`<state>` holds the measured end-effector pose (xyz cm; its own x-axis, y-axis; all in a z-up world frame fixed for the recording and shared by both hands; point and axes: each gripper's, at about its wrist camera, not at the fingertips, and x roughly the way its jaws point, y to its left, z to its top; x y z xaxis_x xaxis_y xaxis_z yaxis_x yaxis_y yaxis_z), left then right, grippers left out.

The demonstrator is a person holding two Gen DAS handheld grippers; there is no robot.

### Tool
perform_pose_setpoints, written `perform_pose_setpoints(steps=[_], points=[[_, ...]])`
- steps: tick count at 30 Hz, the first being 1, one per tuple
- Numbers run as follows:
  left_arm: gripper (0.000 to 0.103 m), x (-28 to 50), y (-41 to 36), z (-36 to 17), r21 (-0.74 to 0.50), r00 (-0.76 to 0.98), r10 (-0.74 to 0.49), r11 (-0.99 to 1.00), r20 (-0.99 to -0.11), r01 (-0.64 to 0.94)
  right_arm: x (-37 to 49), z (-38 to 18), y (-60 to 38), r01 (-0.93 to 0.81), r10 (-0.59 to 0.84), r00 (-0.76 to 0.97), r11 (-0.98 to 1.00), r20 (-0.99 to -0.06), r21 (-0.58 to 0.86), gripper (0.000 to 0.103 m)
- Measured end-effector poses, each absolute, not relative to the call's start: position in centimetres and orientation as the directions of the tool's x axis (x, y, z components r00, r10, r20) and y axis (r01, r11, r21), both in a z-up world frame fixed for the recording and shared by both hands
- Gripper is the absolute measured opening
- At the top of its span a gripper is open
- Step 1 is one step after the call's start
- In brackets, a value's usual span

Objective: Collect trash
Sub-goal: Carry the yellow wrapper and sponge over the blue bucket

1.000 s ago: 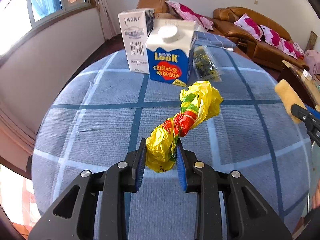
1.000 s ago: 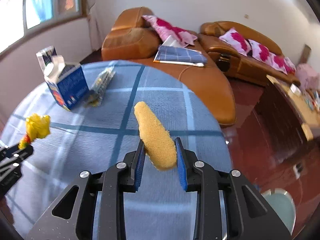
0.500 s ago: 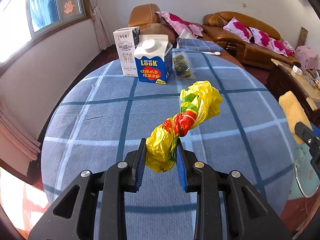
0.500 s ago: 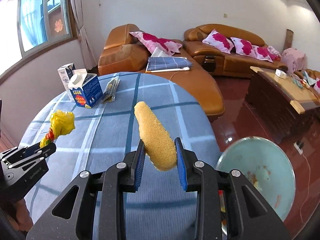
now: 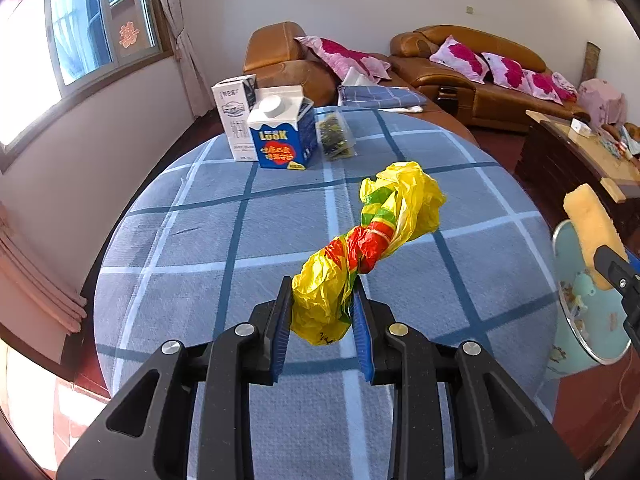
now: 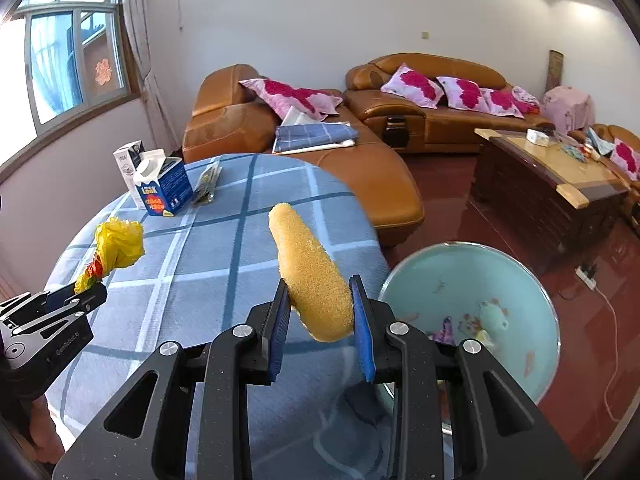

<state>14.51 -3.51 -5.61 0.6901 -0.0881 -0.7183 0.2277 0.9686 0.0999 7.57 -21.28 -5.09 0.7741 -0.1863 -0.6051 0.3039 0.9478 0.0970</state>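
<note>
My left gripper (image 5: 322, 308) is shut on a crumpled yellow, red and green plastic bag (image 5: 376, 236), held above the blue checked tablecloth (image 5: 200, 264). My right gripper (image 6: 320, 308) is shut on a long yellow sponge (image 6: 310, 276) that sticks up and away from the fingers. Each gripper shows in the other's view: the left gripper (image 6: 86, 294) with the bag (image 6: 116, 246) at the left edge, the sponge (image 5: 592, 232) at the right edge. A pale blue bin (image 6: 516, 304) with scraps inside stands on the floor, just right of the table, below the right gripper.
At the table's far side stand a blue carton (image 5: 282, 136), a white carton (image 5: 236, 116) and a clear wrapper (image 5: 334, 136). Beyond are brown leather sofas (image 6: 392, 136) with pink cushions, a wooden coffee table (image 6: 552, 176) at the right, and a power strip (image 6: 586, 274) on the red floor.
Both grippers have pulled back and up from the table with their loads still gripped. The table looks farther off, and the blue bin has come into view on the right.
</note>
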Motion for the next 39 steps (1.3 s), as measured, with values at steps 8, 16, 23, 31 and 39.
perform_pose_setpoints(steps=[8, 16, 23, 31, 39], points=[[0.028, 12.6, -5.3, -5.2, 0.109, 0.696, -0.104, 0.961, -0.71, 0.256, 4.6, -5.4, -22.9, 0.331, -0.2, 0.778, 0.936, -0.596, 0.118, 0.03], [0.028, 11.1, -7.3, -5.0, 0.128, 0.699, -0.114, 0.95, -0.706, 0.285, 2.5, -5.5, -25.3, 0.379, -0.234, 0.773, 0.916, -0.589, 0.134, 0.03], [0.028, 9.9, -9.7, -5.0, 0.138, 0.695, -0.145, 0.933, -0.705, 0.334, 0.9, -5.9, -27.3, 0.427, -0.273, 0.762, 0.894, -0.587, 0.139, 0.03], [0.028, 9.1, -12.7, -4.6, 0.159, 0.699, -0.17, 0.912, -0.694, 0.379, -0.6, -6.5, -29.8, 0.486, -0.321, 0.741, 0.863, -0.59, 0.14, 0.03], [0.028, 8.7, -15.9, -4.0, 0.167, 0.7, -0.203, 0.891, -0.685, 0.422, -1.4, -6.6, -31.7, 0.533, -0.366, 0.726, 0.834, -0.582, 0.141, 0.03]])
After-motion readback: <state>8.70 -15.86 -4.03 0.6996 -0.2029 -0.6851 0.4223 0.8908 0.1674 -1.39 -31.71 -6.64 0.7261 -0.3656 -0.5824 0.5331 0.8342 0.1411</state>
